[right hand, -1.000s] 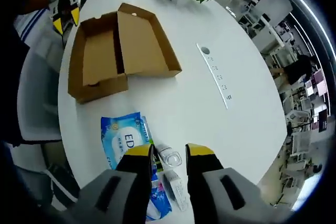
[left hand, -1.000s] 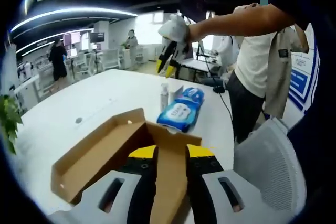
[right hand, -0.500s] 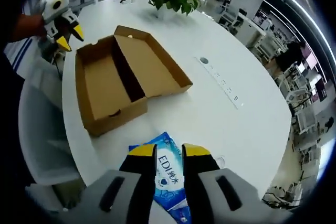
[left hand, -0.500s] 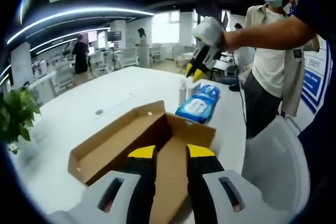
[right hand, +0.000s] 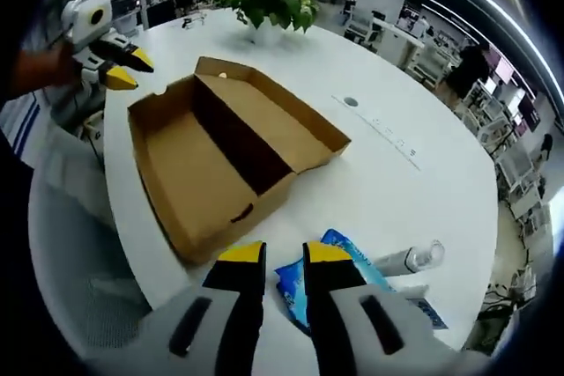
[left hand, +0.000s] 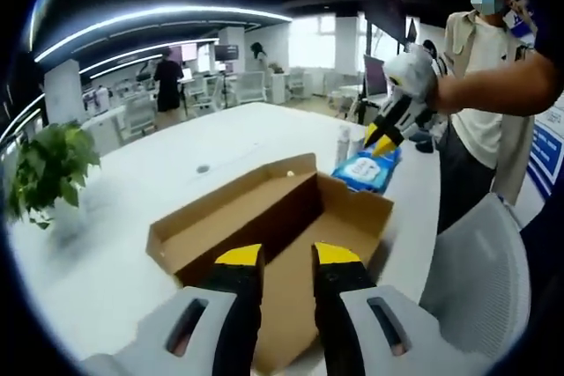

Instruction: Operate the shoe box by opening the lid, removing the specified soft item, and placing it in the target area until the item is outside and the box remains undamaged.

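White round table (right hand: pixel 370 191) bears open cardboard shoe box (right hand: pixel 231 151), glossy blue pack (right hand: pixel 339 283); both claws narrow, seemingly empty.

Open brown shoe box (right hand: pixel 225 151) lies empty; blue wipes pack (right hand: pixel 339 283) beside it

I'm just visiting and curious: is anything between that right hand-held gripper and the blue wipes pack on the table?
Nothing visible. The right hand-held gripper hangs just above the blue wipes pack, with a clear bottle lying beside the pack and the open cardboard box off to the side.
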